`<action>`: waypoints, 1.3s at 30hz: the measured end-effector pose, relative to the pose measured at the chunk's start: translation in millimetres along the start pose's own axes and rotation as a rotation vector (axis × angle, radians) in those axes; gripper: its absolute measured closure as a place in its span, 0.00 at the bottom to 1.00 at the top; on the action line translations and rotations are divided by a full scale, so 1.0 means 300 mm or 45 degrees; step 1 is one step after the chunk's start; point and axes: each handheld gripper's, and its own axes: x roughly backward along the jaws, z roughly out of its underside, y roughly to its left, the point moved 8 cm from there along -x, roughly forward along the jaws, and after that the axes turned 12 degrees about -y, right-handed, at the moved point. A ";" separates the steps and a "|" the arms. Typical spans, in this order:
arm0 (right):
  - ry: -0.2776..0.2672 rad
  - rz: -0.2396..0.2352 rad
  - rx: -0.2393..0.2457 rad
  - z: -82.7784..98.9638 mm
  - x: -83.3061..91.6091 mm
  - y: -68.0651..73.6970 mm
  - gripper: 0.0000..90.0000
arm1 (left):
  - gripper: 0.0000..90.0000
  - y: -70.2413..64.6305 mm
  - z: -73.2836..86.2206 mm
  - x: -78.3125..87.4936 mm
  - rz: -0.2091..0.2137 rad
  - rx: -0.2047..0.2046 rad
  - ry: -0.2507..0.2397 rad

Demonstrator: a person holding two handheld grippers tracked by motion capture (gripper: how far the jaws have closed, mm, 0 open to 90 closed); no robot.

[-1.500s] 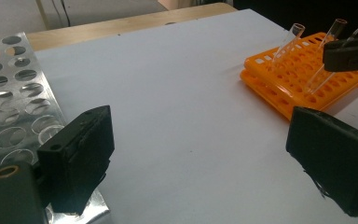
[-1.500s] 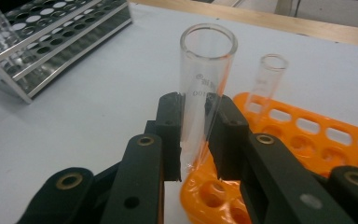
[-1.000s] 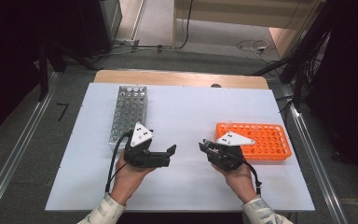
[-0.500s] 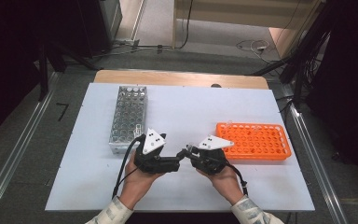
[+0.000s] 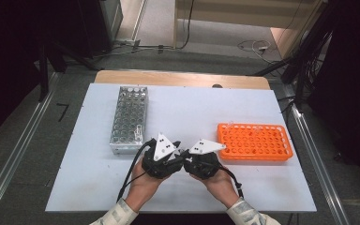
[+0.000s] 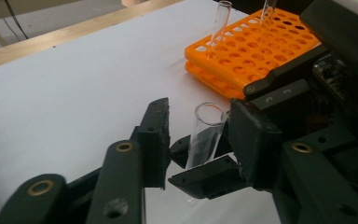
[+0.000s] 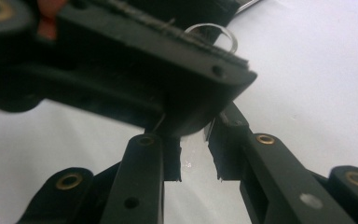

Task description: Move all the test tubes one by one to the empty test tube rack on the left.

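Over the white counter [image 5: 93, 187], the right claw [image 6: 205, 175] pinches a glass tube [image 6: 205, 135] between the left claw's [image 6: 198, 140] spread jaws; a handover seems underway, so the left should close next.

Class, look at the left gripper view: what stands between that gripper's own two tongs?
A clear glass test tube, upright and open at the top, held lower down by the right gripper.

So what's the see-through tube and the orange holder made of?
The tube between the tongs looks like clear glass or hard plastic: you see straight through it, and its rim shines; which one, I cannot tell. The orange holder looks like moulded plastic: one bright even colour, smooth, with neat rows of round holes.
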 end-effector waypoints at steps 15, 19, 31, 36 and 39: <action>-0.004 -0.002 -0.013 -0.001 0.003 -0.003 0.78 | 0.83 0.000 -0.002 -0.001 0.008 -0.012 0.003; -0.010 -0.007 -0.012 -0.003 0.007 -0.012 0.62 | 0.84 0.018 -0.004 0.000 -0.006 0.011 0.004; 0.001 0.039 -0.037 0.000 0.033 -0.061 0.34 | 0.84 0.107 -0.055 0.005 -0.071 0.079 -0.024; -0.017 0.065 -0.054 -0.002 0.053 -0.085 0.33 | 0.84 0.154 -0.075 0.004 -0.118 0.093 -0.027; -0.024 0.071 -0.057 -0.003 0.062 -0.093 0.33 | 0.84 0.182 -0.085 0.008 -0.141 0.107 -0.039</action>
